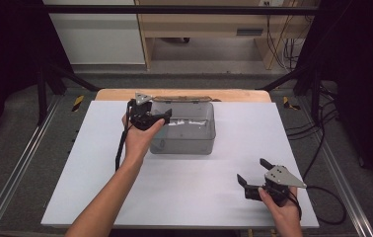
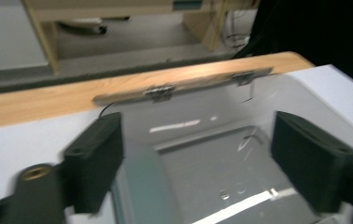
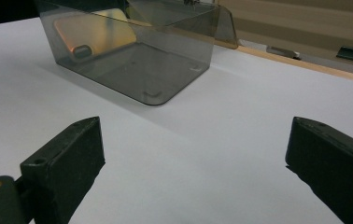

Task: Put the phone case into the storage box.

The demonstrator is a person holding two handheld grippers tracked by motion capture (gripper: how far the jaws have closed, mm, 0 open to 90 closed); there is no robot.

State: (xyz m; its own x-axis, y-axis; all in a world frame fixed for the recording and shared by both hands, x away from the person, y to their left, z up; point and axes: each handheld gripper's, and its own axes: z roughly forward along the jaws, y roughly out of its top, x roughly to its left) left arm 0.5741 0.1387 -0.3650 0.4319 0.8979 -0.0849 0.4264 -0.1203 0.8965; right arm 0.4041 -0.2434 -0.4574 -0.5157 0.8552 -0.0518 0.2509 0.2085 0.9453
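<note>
A white sheet [image 1: 184, 173] covers a wooden counter [image 1: 234, 95] whose bare edge shows along the far side; grey floor, metal rails and pale cabinets lie beyond, with dark curtains at both sides.

A smoky transparent box [image 1: 189, 136] stands on the sheet at the far centre, close to the wooden edge. Its lid [image 2: 184, 86] is swung open at the back on two small metal hinges; in the left claw view the lid appears as a thin strip above the rear wall. The inside of the box holds nothing that can be made out; light streaks on its floor are reflections.

The left claw [image 1: 157, 117] is held by the left hand [image 1: 137, 138] at the box's near-left corner, above the rim. In the left claw view its jaws stand wide apart, released, one outside the left wall and the other over the interior. A black cable hangs from it along the forearm.

The right claw [image 1: 253, 172] rests low over the sheet at the near right, well apart from the box, in the right hand [image 1: 280, 207]. Its jaws are likewise spread and grasp nothing; in the right claw view they frame bare sheet, with the box [image 3: 137, 56] beyond at upper left.
</note>
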